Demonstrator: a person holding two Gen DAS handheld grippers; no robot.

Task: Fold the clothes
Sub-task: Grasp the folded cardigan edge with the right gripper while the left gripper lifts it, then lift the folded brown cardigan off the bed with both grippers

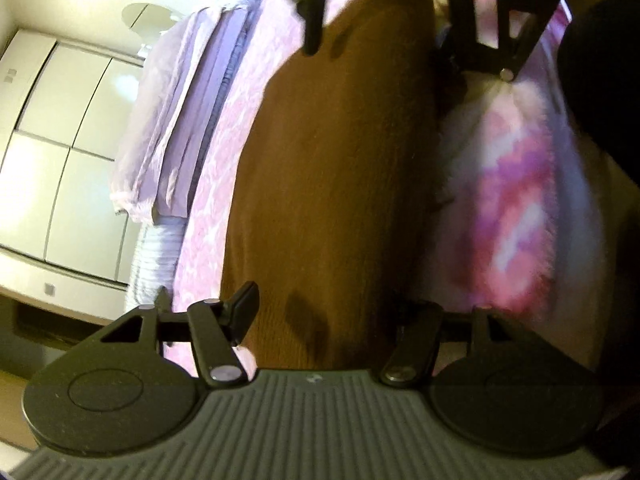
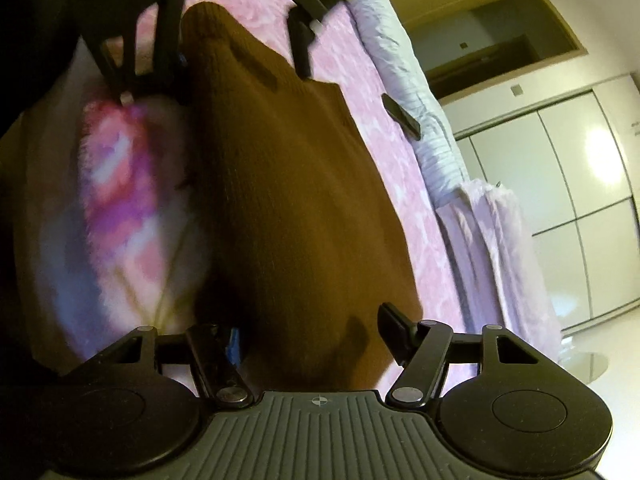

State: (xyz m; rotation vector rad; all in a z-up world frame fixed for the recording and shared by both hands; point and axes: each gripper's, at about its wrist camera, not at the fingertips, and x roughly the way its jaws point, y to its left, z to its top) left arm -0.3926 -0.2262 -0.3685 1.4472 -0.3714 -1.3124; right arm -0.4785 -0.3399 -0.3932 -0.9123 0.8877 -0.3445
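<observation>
Pink patterned bedspread [image 2: 404, 168] under brown sweater [image 2: 288, 184], white wardrobe [image 2: 580, 184] beyond.

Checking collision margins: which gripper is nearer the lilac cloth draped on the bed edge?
Right. The right gripper is roughly level with the lilac cloth; the left gripper is at the brown sweater's opposite end, farther off.

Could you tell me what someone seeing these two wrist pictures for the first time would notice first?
The eye goes first to the brown knit garment, stretched down the middle of both views over the pink patterned bedspread. The left gripper and right gripper each straddle one end of it with fingers spread wide. Beside the garment lies a blurred fluffy white item with pink and purple patches.
</observation>
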